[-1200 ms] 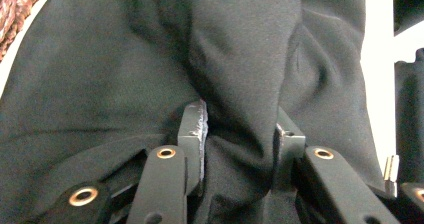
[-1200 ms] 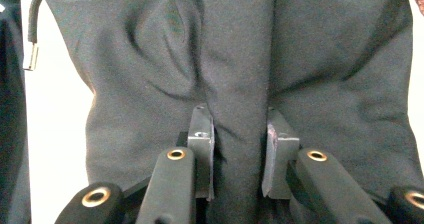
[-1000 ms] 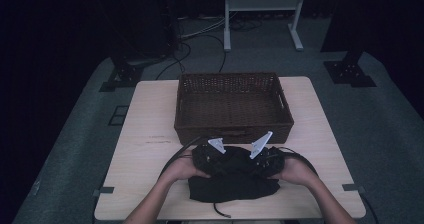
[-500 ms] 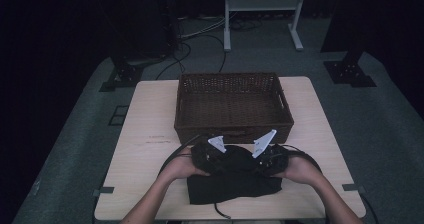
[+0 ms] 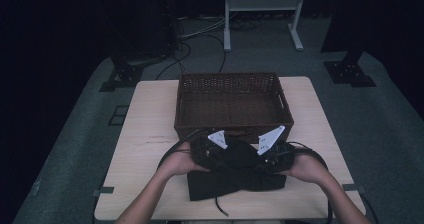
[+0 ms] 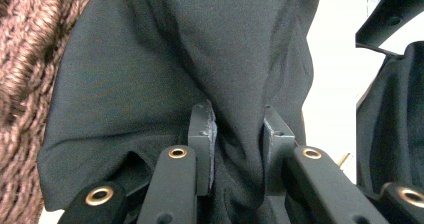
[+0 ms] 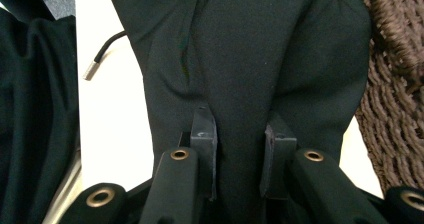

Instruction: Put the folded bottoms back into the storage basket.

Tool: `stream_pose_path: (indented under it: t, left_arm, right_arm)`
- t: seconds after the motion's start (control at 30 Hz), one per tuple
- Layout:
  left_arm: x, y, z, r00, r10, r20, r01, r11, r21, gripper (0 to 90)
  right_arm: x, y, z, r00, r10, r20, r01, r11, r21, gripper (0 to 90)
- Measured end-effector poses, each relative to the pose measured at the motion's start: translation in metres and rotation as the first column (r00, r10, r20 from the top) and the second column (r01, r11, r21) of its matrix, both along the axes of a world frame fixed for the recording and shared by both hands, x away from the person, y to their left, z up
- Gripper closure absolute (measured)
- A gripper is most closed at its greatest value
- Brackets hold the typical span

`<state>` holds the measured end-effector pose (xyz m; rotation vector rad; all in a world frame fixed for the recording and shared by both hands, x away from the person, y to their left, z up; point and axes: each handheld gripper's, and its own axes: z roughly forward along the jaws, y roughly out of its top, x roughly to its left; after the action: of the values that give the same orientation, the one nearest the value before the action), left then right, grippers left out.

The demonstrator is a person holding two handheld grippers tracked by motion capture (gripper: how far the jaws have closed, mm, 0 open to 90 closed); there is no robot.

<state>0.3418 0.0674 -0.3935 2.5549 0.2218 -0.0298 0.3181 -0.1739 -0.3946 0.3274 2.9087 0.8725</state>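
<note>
Two claws gripping one black garment (image 5: 235, 176).
Garment is hanging between left claw (image 6: 235, 149) and right claw (image 7: 235, 156), each clenching a fold, long axis running hand to hand above the counter (image 5: 150, 119); wicker basket (image 5: 232, 101) is sitting just beyond, equally near both.

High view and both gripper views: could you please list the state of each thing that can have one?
Black cloth garment: partly lifted, pinched at two spots, lower part on the table.
Brown woven wicker basket: upright, nothing inside.
Left gripper: shut on the garment.
Right gripper: shut on the garment.
</note>
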Motion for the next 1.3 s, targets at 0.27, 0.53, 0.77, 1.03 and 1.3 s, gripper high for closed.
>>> stream_pose_path:
  t: [0.27, 0.53, 0.77, 1.03, 1.3]
  left_arm:
    - [-0.002, 0.000, 0.014, 0.9999, -0.001, 0.014, 0.001, 1.0000, -0.005, 72.4]
    - [-0.002, 0.000, 0.036, 0.9992, -0.002, 0.040, 0.002, 1.0000, -0.009, 72.5]
    - [0.001, 0.001, 0.052, 0.9986, -0.006, 0.052, 0.006, 0.9999, -0.013, 72.5]
    - [0.006, 0.001, 0.073, 0.9973, -0.007, 0.073, 0.009, 0.9997, -0.025, 72.5]
    - [0.010, 0.003, 0.090, 0.9959, -0.011, 0.090, 0.012, 0.9997, -0.019, 72.5]
  right_arm:
    - [-0.002, -0.002, 0.014, 0.9999, 0.002, 0.016, -0.002, 0.9999, 0.016, 72.3]
    - [-0.002, -0.004, 0.034, 0.9993, 0.008, 0.036, -0.010, 0.9994, 0.033, 72.3]
    - [0.001, -0.005, 0.050, 0.9987, 0.005, 0.051, -0.007, 0.9990, 0.044, 72.3]
    - [0.004, -0.007, 0.071, 0.9975, 0.006, 0.070, -0.010, 0.9983, 0.057, 72.3]
    - [0.009, -0.007, 0.085, 0.9966, 0.010, 0.082, -0.016, 0.9970, 0.076, 72.3]
